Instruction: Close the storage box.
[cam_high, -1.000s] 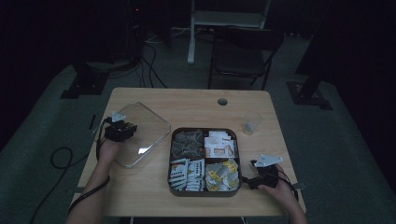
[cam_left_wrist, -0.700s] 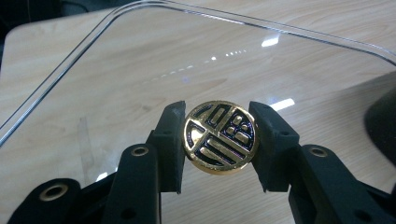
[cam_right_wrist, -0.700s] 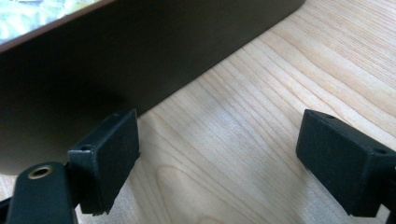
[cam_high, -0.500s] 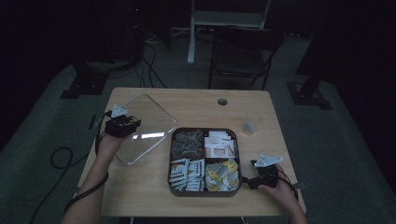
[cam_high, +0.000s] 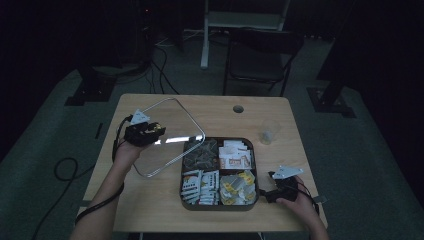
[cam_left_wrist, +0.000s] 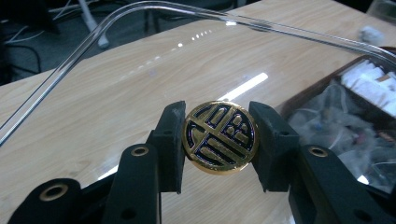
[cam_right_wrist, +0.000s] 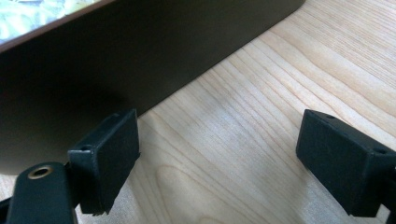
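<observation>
1. My left claw (cam_left_wrist: 219, 140) is clamped on the gold knob (cam_left_wrist: 220, 137) of the clear lid (cam_high: 167, 135), because that knob is the one firm grip the lid offers.
2. The lid hangs tilted over the table (cam_high: 150, 210), left of the tray (cam_high: 220, 206), its near edge low, so the tray's compartments lie uncovered.
3. My right claw (cam_right_wrist: 219, 163) gapes wide and holds nothing, resting on the wood just beside the tray's dark wall (cam_right_wrist: 140, 56), probably to steady it.

Cup (cam_high: 268, 132) contents too small
</observation>
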